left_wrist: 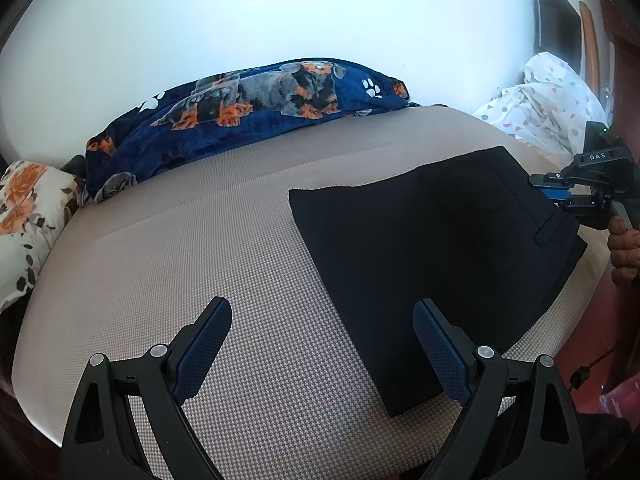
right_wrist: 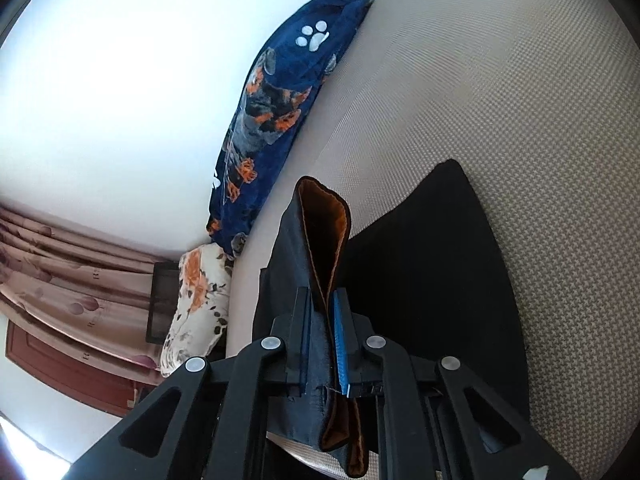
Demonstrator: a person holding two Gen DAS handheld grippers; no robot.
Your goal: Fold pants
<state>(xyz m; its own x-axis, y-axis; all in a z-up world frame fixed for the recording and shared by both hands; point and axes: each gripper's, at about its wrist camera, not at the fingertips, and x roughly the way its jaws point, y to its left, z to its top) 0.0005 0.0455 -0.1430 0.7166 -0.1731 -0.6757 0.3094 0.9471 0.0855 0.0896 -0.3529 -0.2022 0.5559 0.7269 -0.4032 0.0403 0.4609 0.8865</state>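
Observation:
Dark navy pants (left_wrist: pixel 432 248) lie folded flat on the beige mattress (left_wrist: pixel 240 264), toward its right side. My left gripper (left_wrist: pixel 322 344) is open and empty, hovering over the mattress at the pants' near left edge. My right gripper (left_wrist: pixel 540 190) shows in the left wrist view at the pants' far right edge. In the right wrist view my right gripper (right_wrist: pixel 322 320) is shut on the pants' waistband (right_wrist: pixel 320 240), which stands up and shows an orange-brown lining. The rest of the pants (right_wrist: pixel 432 272) lie flat to the right.
A navy dog-print blanket (left_wrist: pixel 240 108) lies bunched along the mattress's far edge. A floral pillow (left_wrist: pixel 24 220) sits at the left. A white patterned sheet (left_wrist: pixel 548 100) is heaped at the far right. Pink curtains (right_wrist: pixel 60 256) hang beyond the bed.

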